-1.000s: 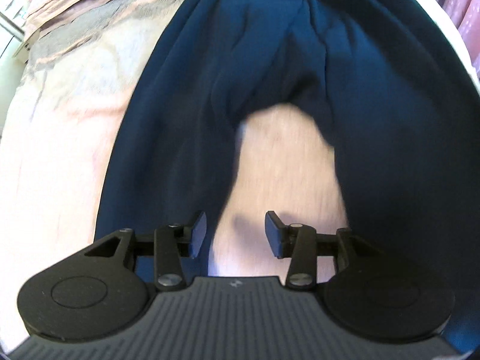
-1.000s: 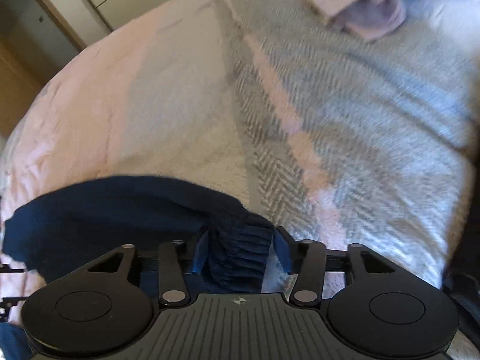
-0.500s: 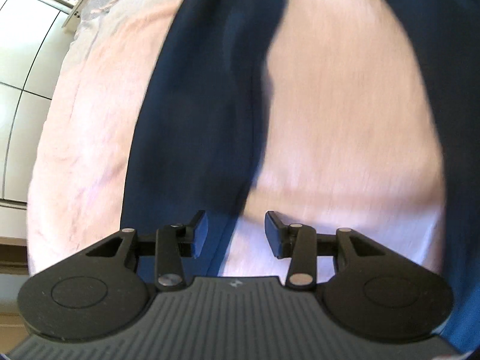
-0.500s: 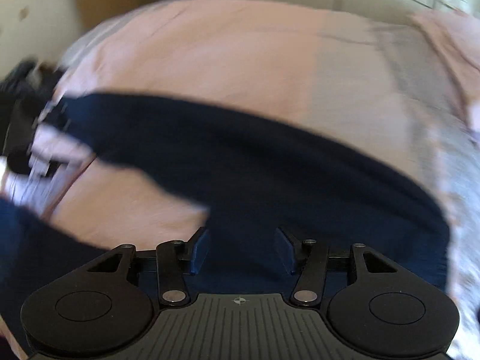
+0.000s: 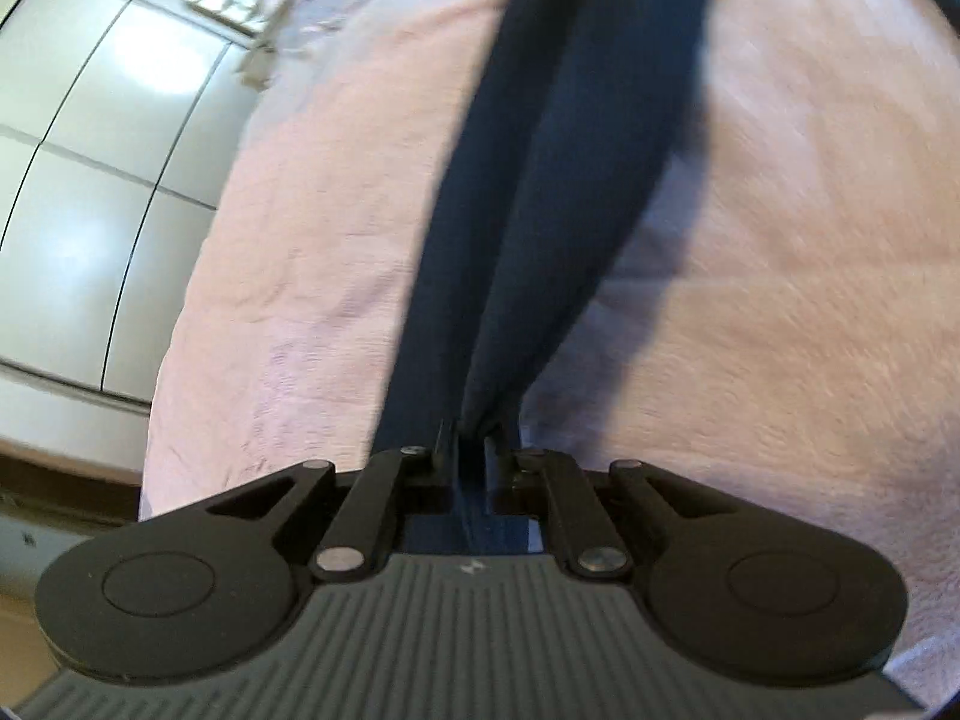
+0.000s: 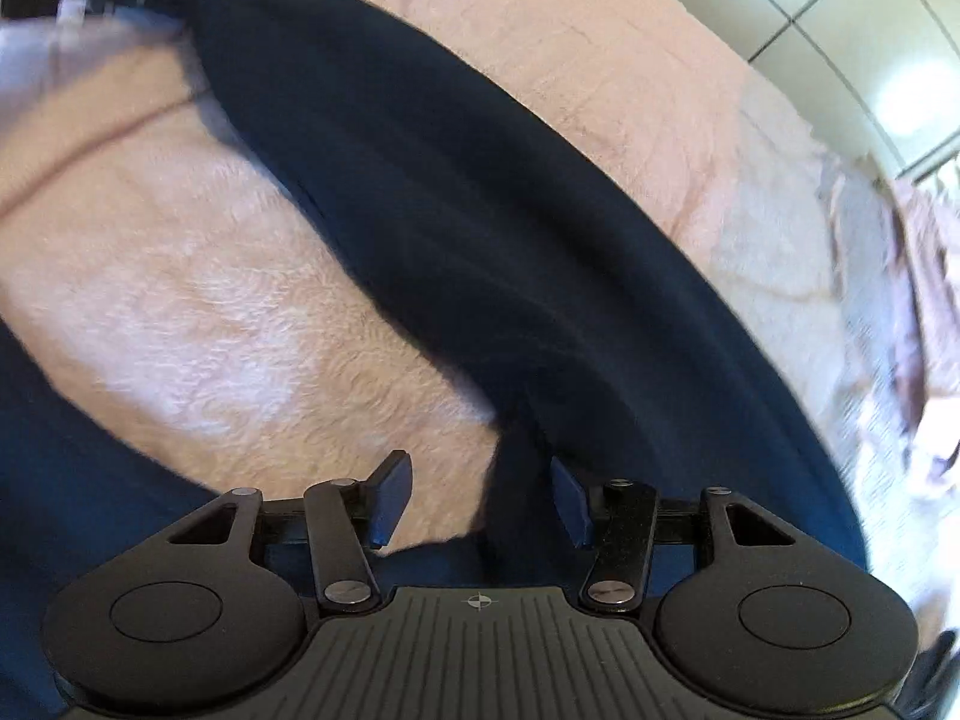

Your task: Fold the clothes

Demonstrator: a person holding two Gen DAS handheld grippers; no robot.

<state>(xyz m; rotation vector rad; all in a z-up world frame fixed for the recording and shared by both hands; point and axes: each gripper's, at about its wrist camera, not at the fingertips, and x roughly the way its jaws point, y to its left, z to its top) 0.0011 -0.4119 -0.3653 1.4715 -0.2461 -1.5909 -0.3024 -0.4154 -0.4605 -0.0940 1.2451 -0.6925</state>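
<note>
The left gripper has its two black fingers drawn nearly together, pinching a thin bunched fold of the navy trousers between the pads. From that pinch the dark knit cloth runs away in a long narrow band, creased lengthwise into two soft ridges, widening toward the top of the left wrist view.

The right gripper stands half open — its flat, blue-faced pads well apart. A gathered fold of the trousers lies in the gap near the right-hand pad; the left-hand pad hangs over bare bedding, touching nothing. Whether the right-hand pad touches the cloth cannot be told.

In the right wrist view the trousers sweep as a broad, smooth, matte band from the upper left down to the lower right, with another patch of the same navy cloth at the lower left edge.

Beneath it all lies a pink bedspread — fuzzy, faintly crinkled, rounded at its edge. Beyond that edge, pale glossy cabinet panels with thin dark seams catch a soft glare. Much of both views is blurred.
</note>
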